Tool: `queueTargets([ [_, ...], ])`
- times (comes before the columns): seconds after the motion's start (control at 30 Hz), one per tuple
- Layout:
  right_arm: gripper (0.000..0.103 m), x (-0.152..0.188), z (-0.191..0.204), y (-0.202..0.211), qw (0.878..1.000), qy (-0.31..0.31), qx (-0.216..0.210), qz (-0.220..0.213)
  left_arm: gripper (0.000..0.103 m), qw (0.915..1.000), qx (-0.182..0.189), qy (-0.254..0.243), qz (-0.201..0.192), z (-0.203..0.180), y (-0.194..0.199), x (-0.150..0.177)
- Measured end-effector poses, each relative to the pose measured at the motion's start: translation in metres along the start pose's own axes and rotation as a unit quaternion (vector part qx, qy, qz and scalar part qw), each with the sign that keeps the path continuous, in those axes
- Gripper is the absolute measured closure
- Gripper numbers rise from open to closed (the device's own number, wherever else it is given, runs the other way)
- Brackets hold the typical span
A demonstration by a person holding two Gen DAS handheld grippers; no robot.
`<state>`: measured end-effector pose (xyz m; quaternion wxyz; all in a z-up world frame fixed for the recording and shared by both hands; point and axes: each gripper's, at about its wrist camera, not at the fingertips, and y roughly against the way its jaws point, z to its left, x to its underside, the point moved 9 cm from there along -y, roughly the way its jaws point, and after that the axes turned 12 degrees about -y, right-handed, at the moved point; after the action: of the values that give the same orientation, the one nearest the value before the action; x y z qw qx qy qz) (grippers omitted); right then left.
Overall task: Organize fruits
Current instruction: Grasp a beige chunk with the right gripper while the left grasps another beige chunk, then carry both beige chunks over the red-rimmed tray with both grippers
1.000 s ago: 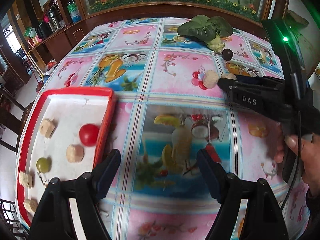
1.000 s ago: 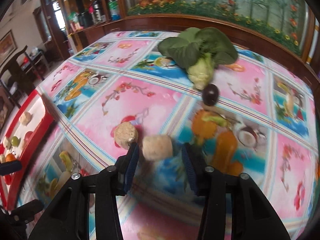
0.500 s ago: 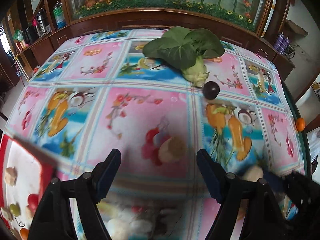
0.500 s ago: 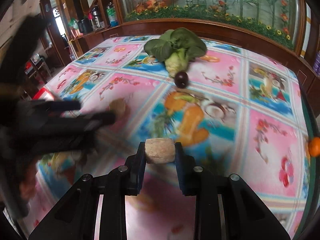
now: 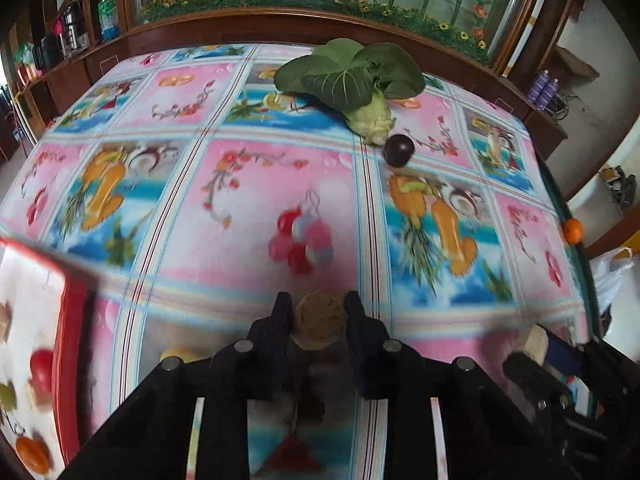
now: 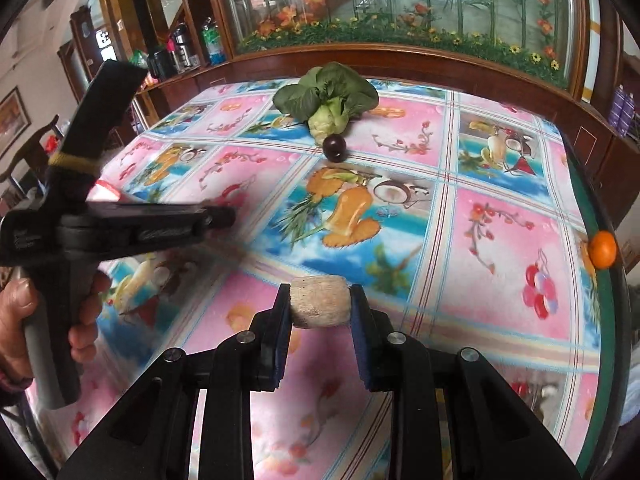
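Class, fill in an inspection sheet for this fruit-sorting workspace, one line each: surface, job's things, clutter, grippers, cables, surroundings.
Surface: table under a pink and blue fruit-print cloth.
Job's things: red tray at the left edge, holding blurred red, green and orange fruits; dark round fruit beside the leafy vegetable; small orange fruit at the right rim.
Clutter: nothing seen.
Grippers: left gripper shut on a tan round piece; right gripper shut on a pale tan chunk; a hand holds the left tool's handle.
Cables: nothing seen.
Surroundings: wooden cabinet with glass panel showing painted flowers and bamboo; bottles on the side shelf.
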<state>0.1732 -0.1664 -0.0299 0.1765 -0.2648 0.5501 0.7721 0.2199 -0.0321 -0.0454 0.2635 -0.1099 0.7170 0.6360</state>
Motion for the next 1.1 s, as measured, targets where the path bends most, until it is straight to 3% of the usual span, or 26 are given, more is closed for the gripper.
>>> queueTargets([
  [0.3,0.076,0.042,0.026,0.034,1.000,0.000,-0.003,0.002,0.074,0.9987,0.050,-0.004,0.006,-0.003,0.060,0.083],
  [0.5,0.076,0.077,0.042,0.058,1.000,-0.008,0.005,0.002,0.074,0.9986,0.052,-0.001,0.008,-0.002,0.090,0.133],
  [0.77,0.076,0.106,0.068,0.072,1.000,-0.018,0.007,0.010,0.074,0.9984,0.055,0.005,-0.009,0.010,0.120,0.160],
  [1.1,0.076,0.101,0.130,0.073,1.000,0.009,-0.015,0.006,0.074,0.9980,0.039,0.038,-0.033,0.057,0.152,0.176],
])
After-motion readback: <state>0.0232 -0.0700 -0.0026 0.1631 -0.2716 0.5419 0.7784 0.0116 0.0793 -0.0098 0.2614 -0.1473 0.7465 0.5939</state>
